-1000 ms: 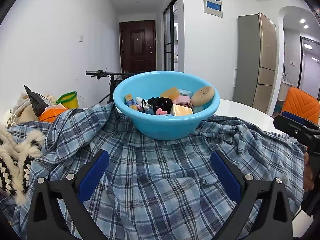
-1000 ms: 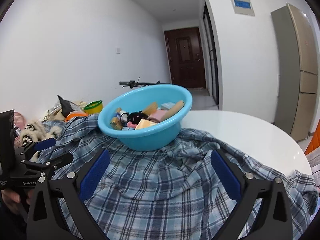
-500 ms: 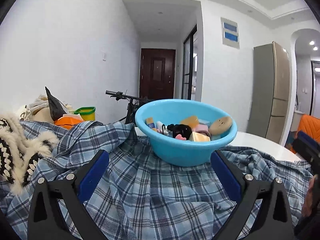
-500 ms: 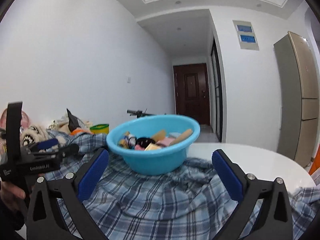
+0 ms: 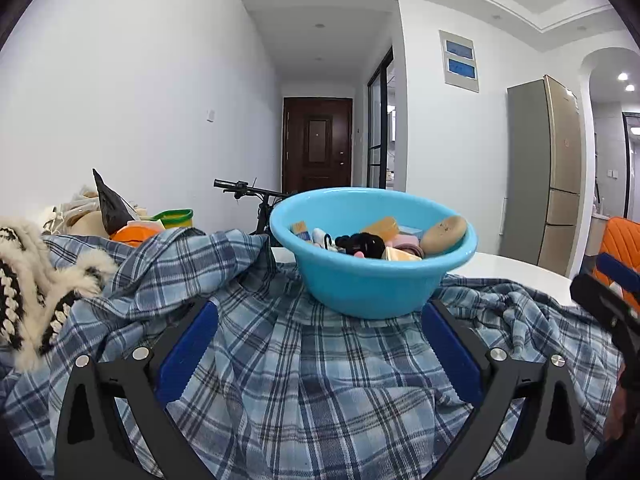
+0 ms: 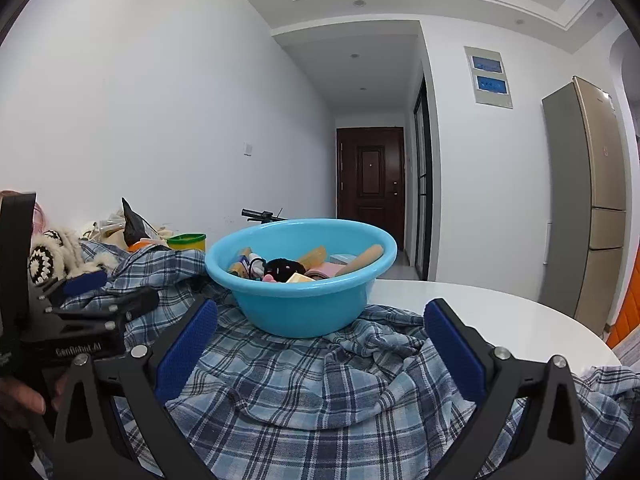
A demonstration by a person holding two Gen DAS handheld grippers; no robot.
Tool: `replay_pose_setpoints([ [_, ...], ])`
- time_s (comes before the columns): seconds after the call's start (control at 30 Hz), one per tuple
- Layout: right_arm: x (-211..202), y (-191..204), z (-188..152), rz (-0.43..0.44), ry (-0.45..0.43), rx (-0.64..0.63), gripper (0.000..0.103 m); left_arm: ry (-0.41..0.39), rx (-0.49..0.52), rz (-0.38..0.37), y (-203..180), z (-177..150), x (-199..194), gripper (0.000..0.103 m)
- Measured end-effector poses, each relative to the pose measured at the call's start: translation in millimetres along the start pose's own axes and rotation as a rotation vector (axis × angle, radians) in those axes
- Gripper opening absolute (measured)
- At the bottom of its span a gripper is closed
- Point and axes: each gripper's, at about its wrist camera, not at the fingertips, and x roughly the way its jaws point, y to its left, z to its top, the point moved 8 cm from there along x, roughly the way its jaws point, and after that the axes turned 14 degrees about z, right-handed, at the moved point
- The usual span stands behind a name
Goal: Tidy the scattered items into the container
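A light blue plastic basin (image 5: 372, 284) stands on a blue plaid cloth (image 5: 304, 380) on a white round table. The basin also shows in the right wrist view (image 6: 300, 304). It holds several small items: a black hair tie (image 5: 362, 242), an orange block, a tan oval piece (image 5: 442, 230), pink and yellow bits. My left gripper (image 5: 318, 352) is open and empty, low over the cloth just short of the basin. My right gripper (image 6: 320, 354) is open and empty, also just short of the basin, to the right of the left one.
A furry black-and-white item (image 5: 28, 284) lies at the left on the cloth. Behind it are an orange object (image 5: 134, 234), a green-rimmed yellow tub (image 5: 176, 216) and a dark bag. The bare white table (image 6: 500, 312) extends to the right. A bicycle stands behind the basin.
Both grippers have dropped lower and tilted up, so the basin sits lower in view and more ceiling shows. Both stay open and empty.
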Motion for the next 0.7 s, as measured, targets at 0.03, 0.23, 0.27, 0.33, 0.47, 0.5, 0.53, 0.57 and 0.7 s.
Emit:
replay_pose_setpoints([
  [0.03,0,0,0,-0.003,0.001,-0.001,0.103,0.004,0.002,-0.002,0,-1,1,0.103],
  [0.23,11,-10,-7,-0.035,0.064,0.034,0.103,0.014,0.009,0.002,-1,-2,4,0.103],
  [0.27,15,-15,-11,-0.038,0.091,0.054,0.103,0.017,0.014,0.004,-2,-3,4,0.103],
  [0.33,26,-24,-21,-0.064,0.157,0.088,0.103,0.015,0.017,0.006,-2,-3,4,0.103],
  [0.47,25,-18,-21,-0.102,0.161,0.040,0.103,0.019,0.013,0.018,-1,-3,5,0.103],
  [0.5,25,-17,-21,-0.101,0.166,0.035,0.103,0.017,0.012,0.022,-1,-3,4,0.103],
  [0.53,26,-18,-23,-0.104,0.176,0.038,0.103,0.016,0.010,0.026,0,-3,4,0.103],
  [0.57,27,-21,-25,-0.115,0.188,0.048,0.103,0.017,0.009,0.030,0,-3,4,0.103],
  [0.7,25,-32,-26,-0.182,0.189,0.083,0.103,0.016,-0.004,0.054,4,-2,4,0.103],
])
